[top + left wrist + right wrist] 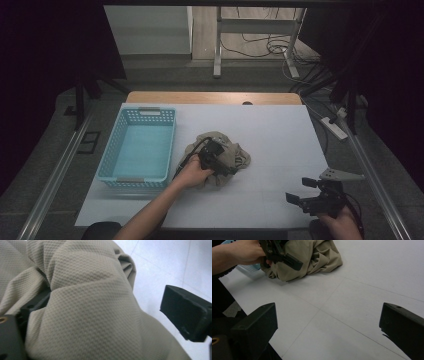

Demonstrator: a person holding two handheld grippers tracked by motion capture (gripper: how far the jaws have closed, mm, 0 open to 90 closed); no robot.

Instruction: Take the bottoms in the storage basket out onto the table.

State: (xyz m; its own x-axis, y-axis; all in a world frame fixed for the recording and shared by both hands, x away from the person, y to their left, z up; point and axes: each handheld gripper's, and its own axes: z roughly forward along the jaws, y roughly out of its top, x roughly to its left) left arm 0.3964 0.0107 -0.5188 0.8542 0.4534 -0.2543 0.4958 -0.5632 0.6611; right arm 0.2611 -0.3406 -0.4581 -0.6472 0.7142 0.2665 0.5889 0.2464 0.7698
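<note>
nearest the person, at the bottom right of the high view, the right hand (345,220) holds the right gripper (296,192) just above the white table (270,130), near its front right corner. a grey three-cornered plate (339,175) sits on top of it. in the right gripper view its two black jaws stand wide apart with nothing but bare table surface between them, and faint seam lines cross that surface.

a little farther in, the person's left forearm (150,212) comes up from the bottom edge toward the middle of the table. the left hand (190,174) grips the left gripper (222,167), which is pressed down into a crumpled beige cloth (235,155). a black cable runs from this gripper back over the cloth's left side. in the left gripper view a thick fold of the beige cloth (90,315) bulges up between the jaws; the right-hand jaw stands clear of the fabric with table showing beside it, while the other jaw is half buried under the folds. the jaws are spread and are not pinching the cloth.

the cloth lies in a heap near the centre of the table, just to the right of a light blue basket (120,145), close to it but apart. the right gripper view shows the same heap (317,257) with the left gripper on its near side.

the basket stands at the table's left side. beyond the far edge of the table a strip of wood (215,97) shows, and past that are metal table legs (217,45) and loose cables (270,47) on the floor.
</note>
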